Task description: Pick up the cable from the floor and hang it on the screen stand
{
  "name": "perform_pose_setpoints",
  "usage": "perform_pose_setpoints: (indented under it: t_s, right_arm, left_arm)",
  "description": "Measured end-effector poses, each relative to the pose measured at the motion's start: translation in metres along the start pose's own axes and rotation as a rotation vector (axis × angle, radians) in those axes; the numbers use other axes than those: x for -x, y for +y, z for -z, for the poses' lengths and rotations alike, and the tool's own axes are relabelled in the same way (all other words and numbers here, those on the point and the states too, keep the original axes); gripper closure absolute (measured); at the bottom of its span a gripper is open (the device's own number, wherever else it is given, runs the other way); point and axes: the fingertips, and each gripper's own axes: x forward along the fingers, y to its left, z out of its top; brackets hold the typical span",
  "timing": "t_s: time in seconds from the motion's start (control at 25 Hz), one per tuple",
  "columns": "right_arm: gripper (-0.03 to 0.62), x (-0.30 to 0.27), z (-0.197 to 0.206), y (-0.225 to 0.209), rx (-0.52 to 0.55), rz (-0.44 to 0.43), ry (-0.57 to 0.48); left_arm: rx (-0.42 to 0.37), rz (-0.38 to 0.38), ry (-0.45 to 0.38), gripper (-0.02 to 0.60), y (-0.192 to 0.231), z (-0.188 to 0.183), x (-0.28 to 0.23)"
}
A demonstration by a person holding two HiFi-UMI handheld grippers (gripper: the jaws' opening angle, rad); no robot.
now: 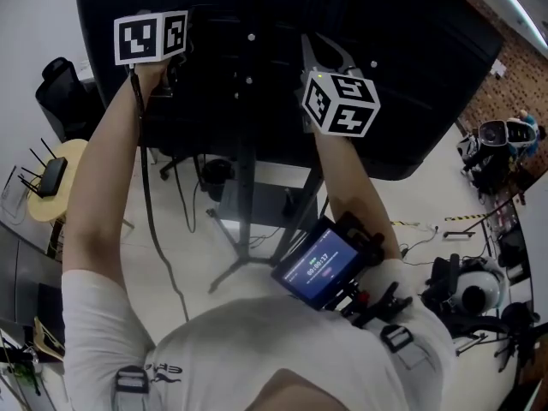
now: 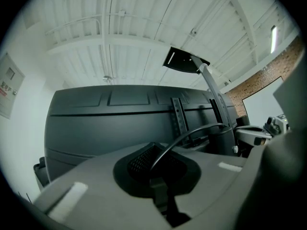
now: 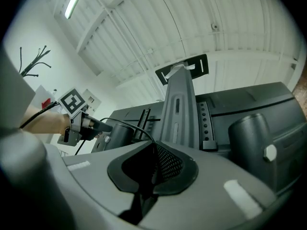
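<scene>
My left gripper (image 2: 154, 169) and right gripper (image 3: 153, 169) both pinch the cable (image 2: 192, 131). The screen stand (image 3: 180, 104) stands just ahead.

Pale floor (image 1: 193, 259), screen stand base (image 1: 265, 204) on it, loose wires (image 1: 419, 242) at right, small round table (image 1: 38, 208) at left

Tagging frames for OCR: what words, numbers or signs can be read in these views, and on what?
"00:09:17", digits blurred, not certain: device screen.
Shirt print: too blurred to read.
Wall poster: too small to read.
Marker cubes: square patterns only, no letters.
</scene>
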Motion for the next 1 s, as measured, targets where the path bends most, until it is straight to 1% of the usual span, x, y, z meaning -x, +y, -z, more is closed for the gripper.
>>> perform_pose_setpoints:
  t_s: [0.12,0.28,0.52,0.6,0.8,1.0]
  right_arm:
    - [0.563,-0.005,0.003,0.003,0.037,0.014,0.031]
    - [0.563,-0.010,0.006,0.006,0.114,0.025,0.072]
    - [0.565,-0.017,0.008,0.013,0.201,0.017,0.130]
    - [0.565,-0.019,0.011,0.019,0.221,0.006,0.149]
    - [0.565,-0.025,0.019,0.031,0.268,-0.040,0.195]
    - [0.563,-0.021,0.027,0.035,0.255,-0.055,0.179]
  left_arm:
    - [0.002,0.000,0.010,0.581,0.002,0.003,-0.003]
    - [0.022,0.006,0.021,0.581,0.002,0.007,-0.005]
    - [0.038,0.016,0.018,0.581,0.002,0.008,-0.005]
    - [0.028,0.009,0.015,0.581,0.003,0.009,-0.003]
    - [-0.043,-0.030,-0.005,0.581,0.000,0.013,0.001]
    - [-0.066,-0.032,-0.026,0.581,-0.007,0.022,0.007]
